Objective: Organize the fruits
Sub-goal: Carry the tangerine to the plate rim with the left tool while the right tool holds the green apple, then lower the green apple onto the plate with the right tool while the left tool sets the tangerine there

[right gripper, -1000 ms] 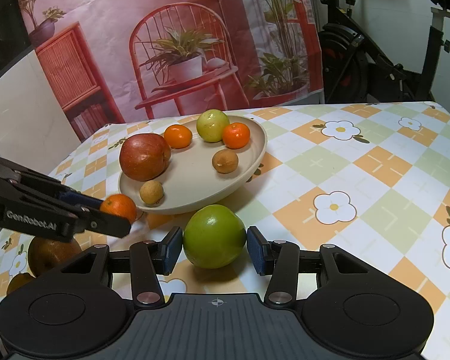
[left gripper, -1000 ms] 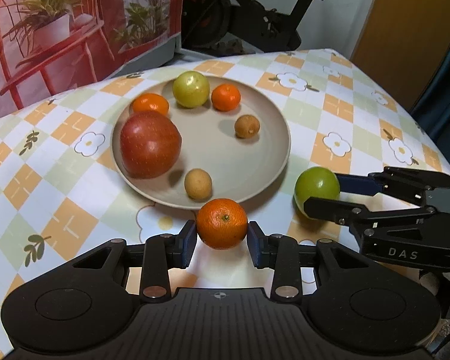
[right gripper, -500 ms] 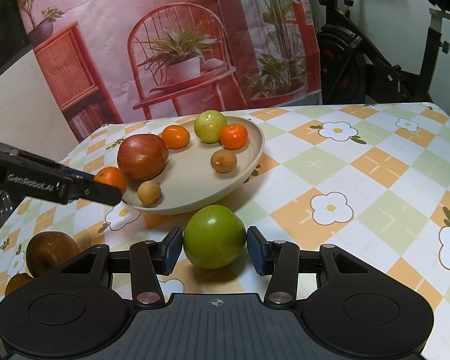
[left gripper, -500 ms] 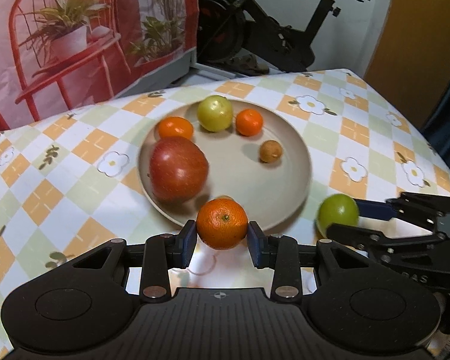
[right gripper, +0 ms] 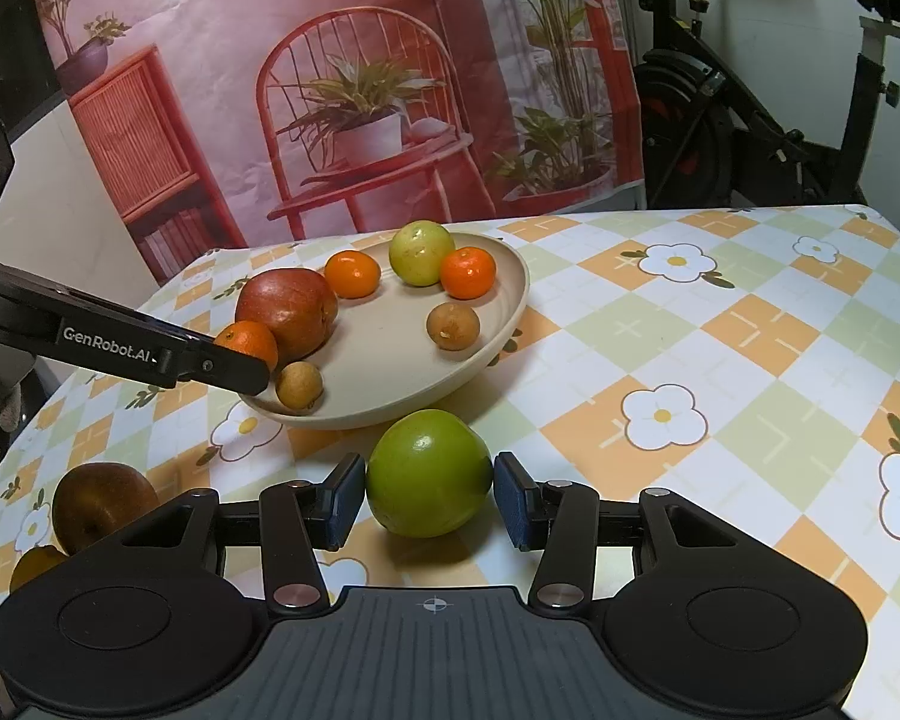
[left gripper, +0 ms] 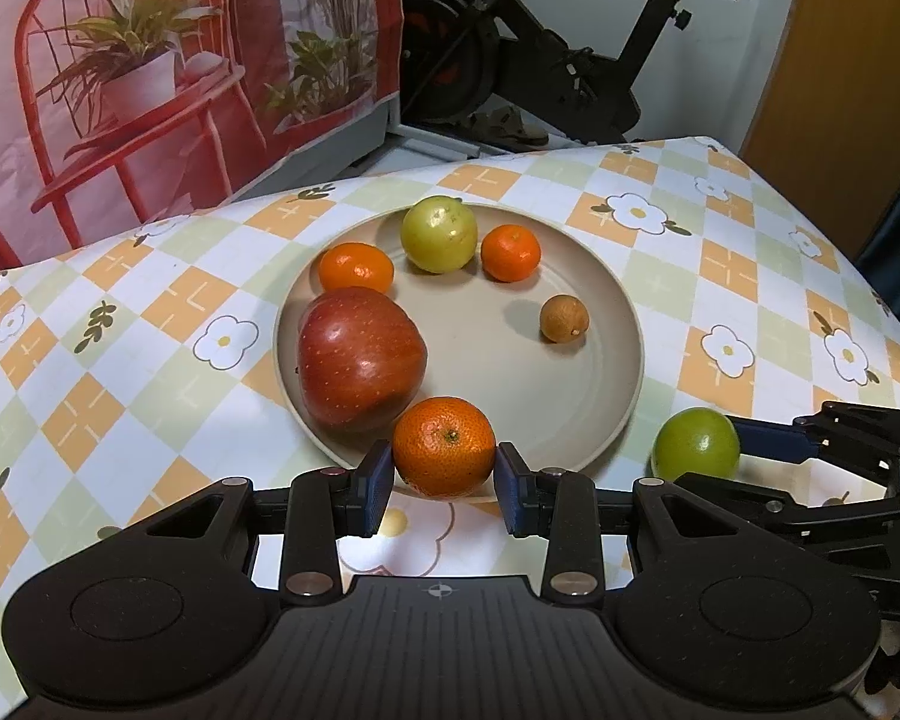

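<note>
left wrist view: the left gripper is closed partway on a tangerine, both pads pressing its sides, and carries it over the near rim of the plate, just beside the red apple. on the plate also sit two more tangerines, a yellow-green fruit and a small brown fruit. off to the right the right gripper holds a green fruit low over the table, just off the plate. right wrist view: the right gripper is closed partway on the green fruit, pads against its widest part, with the fruit near the plate's front rim; whether it touches the table i cannot tell. the left gripper's finger reaches in from the left with its tangerine against the apple, above another small brown fruit. a brown pear lies on the table at the left edge, still to be gathered. judging by looks, the tangerine is light with a soft, yielding peel, so a gentle squeeze across its middle should do; the green fruit seems firm, smooth and rather slippery, best held across its widest part. both are round and may roll once set down, so they want lowering into the plate's hollow, not dropping.
</note>
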